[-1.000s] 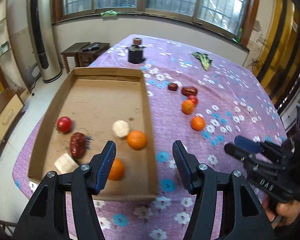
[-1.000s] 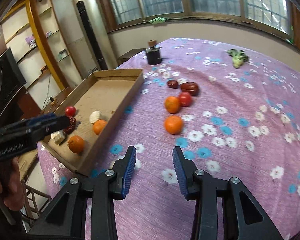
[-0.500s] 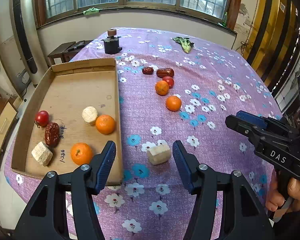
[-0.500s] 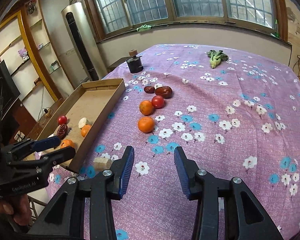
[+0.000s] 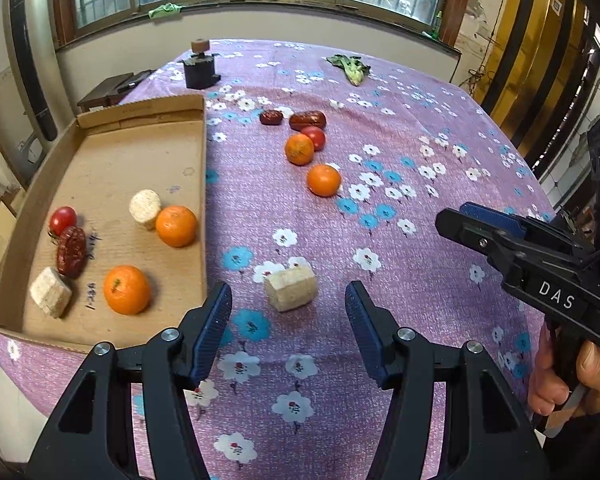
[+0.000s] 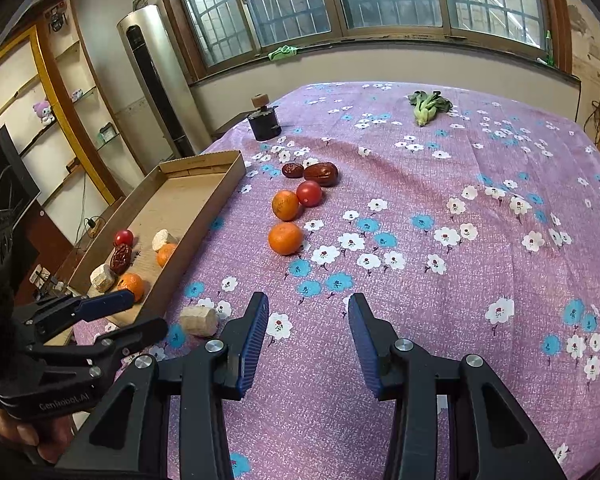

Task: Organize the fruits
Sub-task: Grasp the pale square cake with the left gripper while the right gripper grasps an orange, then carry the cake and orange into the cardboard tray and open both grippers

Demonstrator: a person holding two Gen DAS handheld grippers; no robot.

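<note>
A cardboard tray (image 5: 140,152) lies at the left and holds two oranges (image 5: 126,289), a cherry tomato, a red date and two pale chunks. A third pale chunk (image 5: 291,288) lies on the purple cloth just beyond my open, empty left gripper (image 5: 288,312); it also shows in the right wrist view (image 6: 199,321). Two oranges (image 5: 323,180), a tomato (image 5: 314,137) and two dates (image 5: 307,120) lie mid-table. My right gripper (image 6: 308,320) is open and empty over the cloth, short of the near orange (image 6: 285,238).
A dark round holder (image 5: 199,68) with a knob stands at the far table edge, and a green leafy vegetable (image 5: 351,67) lies at the far right. A tall floor unit (image 6: 156,80), shelves and windows stand beyond the table.
My left gripper has swung right, off the tray, and now faces the pale chunk on the cloth. My right gripper has pulled back a little. Both stay open.
</note>
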